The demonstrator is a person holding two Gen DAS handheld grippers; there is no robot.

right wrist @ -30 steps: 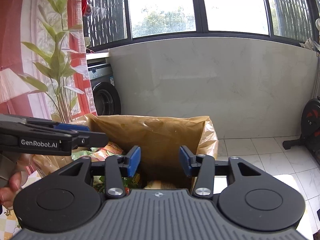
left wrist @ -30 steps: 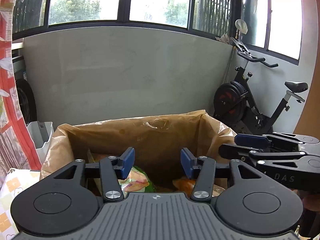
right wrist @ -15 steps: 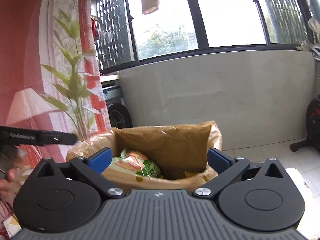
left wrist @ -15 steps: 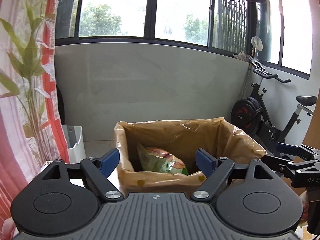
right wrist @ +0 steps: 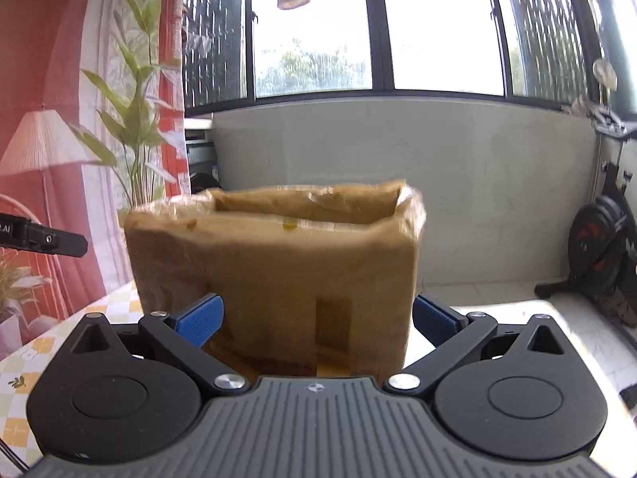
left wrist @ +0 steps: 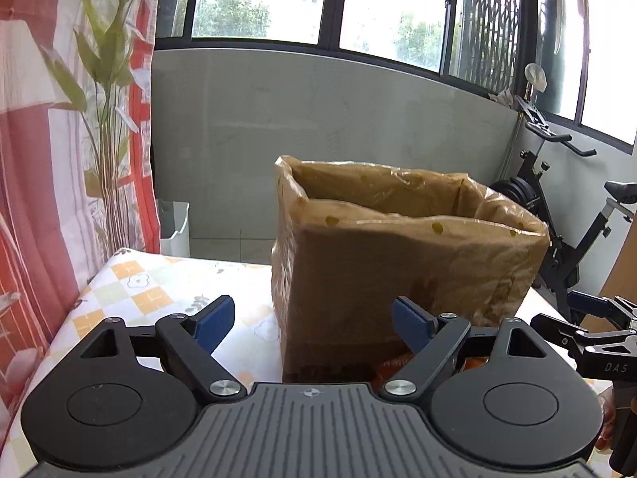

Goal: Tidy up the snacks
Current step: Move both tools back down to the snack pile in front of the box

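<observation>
A brown cardboard box lined with a clear plastic bag [left wrist: 398, 263] stands on the table; it also shows in the right wrist view [right wrist: 278, 271]. Its inside is hidden from both views. My left gripper [left wrist: 314, 324] is open and empty, low in front of the box's left corner. My right gripper [right wrist: 316, 318] is open wide and empty, its blue pads level with the box's front wall. An orange snack pack [left wrist: 392, 360] shows at the box's foot. The right gripper also shows at the left wrist view's right edge [left wrist: 589, 326].
The table has a checked flower-print cloth [left wrist: 139, 290]. A red curtain with a leaf print [left wrist: 59, 139] hangs on the left. An exercise bike [left wrist: 557, 219] stands on the floor at the right. A white bin [left wrist: 175, 223] stands behind the table.
Both grippers have pulled back and dropped from over the box's opening to table height before it. Both have opened wider. The snacks inside the box are out of sight now.
</observation>
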